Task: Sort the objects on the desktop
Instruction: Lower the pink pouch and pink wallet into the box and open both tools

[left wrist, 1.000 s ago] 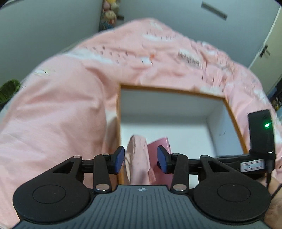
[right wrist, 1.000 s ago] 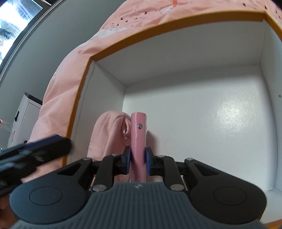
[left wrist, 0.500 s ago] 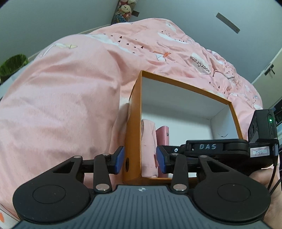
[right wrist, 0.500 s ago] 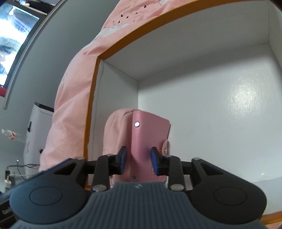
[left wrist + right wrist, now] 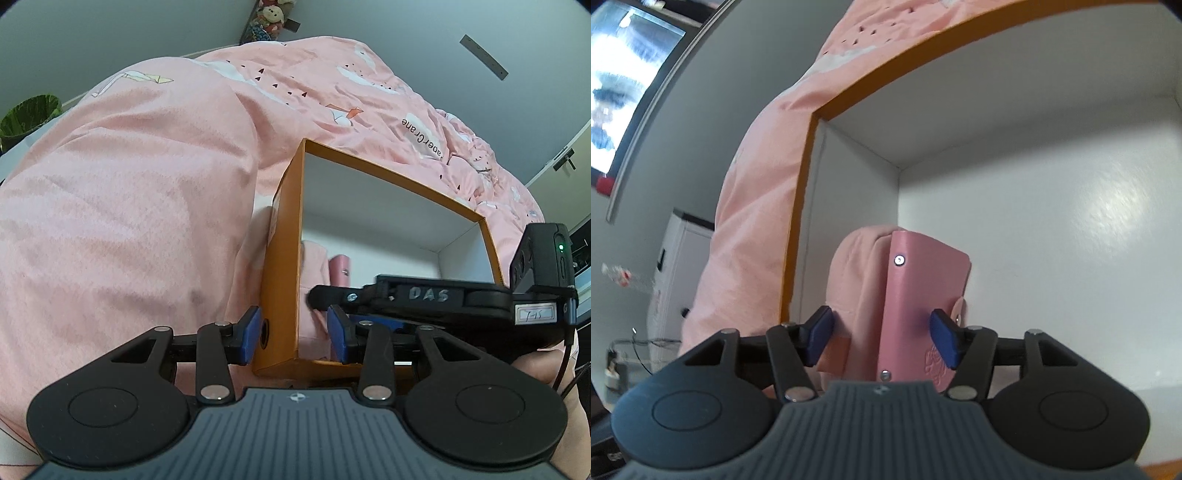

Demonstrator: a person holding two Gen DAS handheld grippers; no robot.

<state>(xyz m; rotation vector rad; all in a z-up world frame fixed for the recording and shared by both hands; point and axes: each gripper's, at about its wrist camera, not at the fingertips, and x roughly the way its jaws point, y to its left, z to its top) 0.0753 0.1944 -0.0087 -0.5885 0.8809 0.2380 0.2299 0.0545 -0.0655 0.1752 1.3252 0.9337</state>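
Note:
An orange box [image 5: 282,258] with a white inside [image 5: 1034,240] lies on a pink quilt. A pink notebook [image 5: 919,306] stands upright in its left corner, leaning on a folded pink cloth [image 5: 853,273]; both show in the left wrist view, notebook [image 5: 340,269]. My right gripper [image 5: 882,339] is open, its fingers on either side of the notebook and apart from it. My left gripper [image 5: 293,336] is open, its fingers straddling the box's left wall without closing on it. The right gripper's body [image 5: 443,299] reaches into the box.
The pink quilt [image 5: 129,206] surrounds the box. A white cabinet [image 5: 679,266] and a dark screen [image 5: 624,81] stand at the far left of the right wrist view. A green basket [image 5: 29,114] is at the far left.
My right gripper has opened and let go of the pink notebook, which now stands on its own. My left gripper has shifted left, straddling the box's left wall.

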